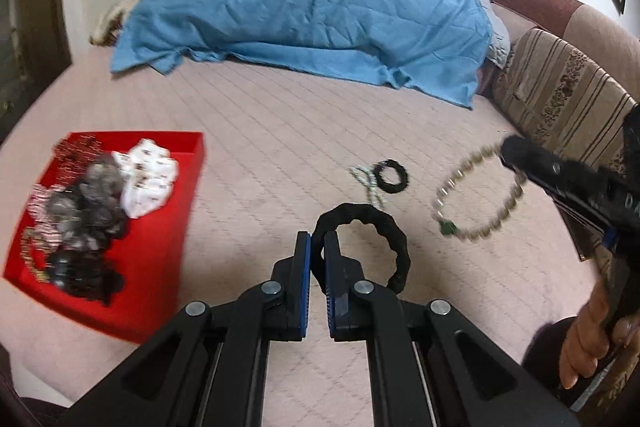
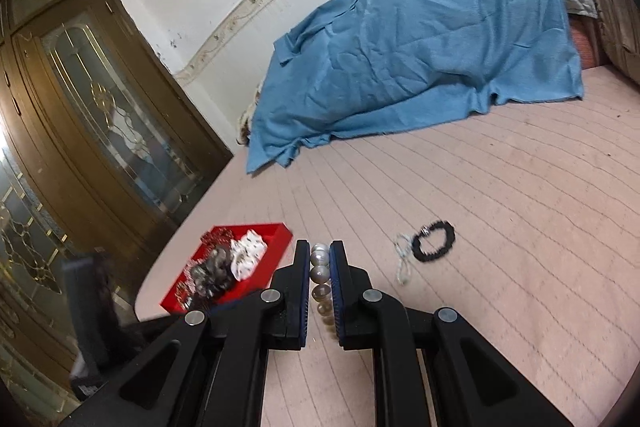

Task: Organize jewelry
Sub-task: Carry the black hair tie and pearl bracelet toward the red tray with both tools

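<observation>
My left gripper [image 1: 317, 241] is shut on a black fabric hair ring [image 1: 394, 241] and holds it above the pink bed cover. My right gripper [image 2: 320, 251] is shut on a pearl bead bracelet [image 2: 320, 269]; in the left wrist view the right gripper [image 1: 510, 151] holds this bracelet [image 1: 476, 205] dangling in the air at the right. A red box [image 1: 160, 259] at the left holds several scrunchies and trinkets; it also shows in the right wrist view [image 2: 276, 231]. A black bead bracelet [image 1: 391, 175] and a thin pale chain [image 1: 370, 189] lie on the bed beyond my left gripper.
A blue cloth [image 1: 312, 7] covers a heap at the back of the bed. A striped cushion [image 1: 560, 99] stands at the right. A brown glass-door wardrobe [image 2: 80, 99] stands beside the bed at the left. The black bracelet [image 2: 434, 241] and chain [image 2: 402, 259] lie right of my right gripper.
</observation>
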A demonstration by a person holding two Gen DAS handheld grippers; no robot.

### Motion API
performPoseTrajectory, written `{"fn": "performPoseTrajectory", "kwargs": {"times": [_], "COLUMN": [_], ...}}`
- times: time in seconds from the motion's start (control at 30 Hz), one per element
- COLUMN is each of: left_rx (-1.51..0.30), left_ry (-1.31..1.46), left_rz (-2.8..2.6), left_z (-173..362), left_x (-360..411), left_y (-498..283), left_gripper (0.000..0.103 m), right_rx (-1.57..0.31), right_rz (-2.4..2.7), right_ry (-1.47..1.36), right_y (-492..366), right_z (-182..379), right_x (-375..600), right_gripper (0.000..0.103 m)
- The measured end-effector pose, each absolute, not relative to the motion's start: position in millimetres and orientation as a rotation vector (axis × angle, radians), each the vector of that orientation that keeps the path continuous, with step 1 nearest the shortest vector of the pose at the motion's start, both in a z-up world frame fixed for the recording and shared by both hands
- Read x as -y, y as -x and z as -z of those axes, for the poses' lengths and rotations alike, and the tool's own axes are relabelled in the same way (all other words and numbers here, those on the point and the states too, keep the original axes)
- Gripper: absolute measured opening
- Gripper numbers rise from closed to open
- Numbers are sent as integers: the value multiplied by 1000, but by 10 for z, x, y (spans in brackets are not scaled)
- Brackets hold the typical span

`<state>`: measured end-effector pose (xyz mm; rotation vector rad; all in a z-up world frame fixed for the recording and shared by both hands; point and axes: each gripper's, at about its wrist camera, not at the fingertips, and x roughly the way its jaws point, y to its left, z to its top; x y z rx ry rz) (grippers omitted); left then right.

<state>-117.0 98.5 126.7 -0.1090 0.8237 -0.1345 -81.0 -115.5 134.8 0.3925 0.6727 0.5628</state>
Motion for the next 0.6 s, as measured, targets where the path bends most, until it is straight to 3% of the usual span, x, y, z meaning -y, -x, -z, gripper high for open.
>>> {"fn": "performPoseTrajectory", "kwargs": {"times": [0.6], "left_rx": [-768], "left_ry": [70], "left_rz": [-61], "left_z": [-1399], "left_x": [-1515], "left_y": [1515], "left_gripper": [6], "right_rx": [-744], "right_rz": [-553], "right_ry": [-246], "right_y": [1189], "right_z": [-1305], "right_x": [618], "right_gripper": [11]}}
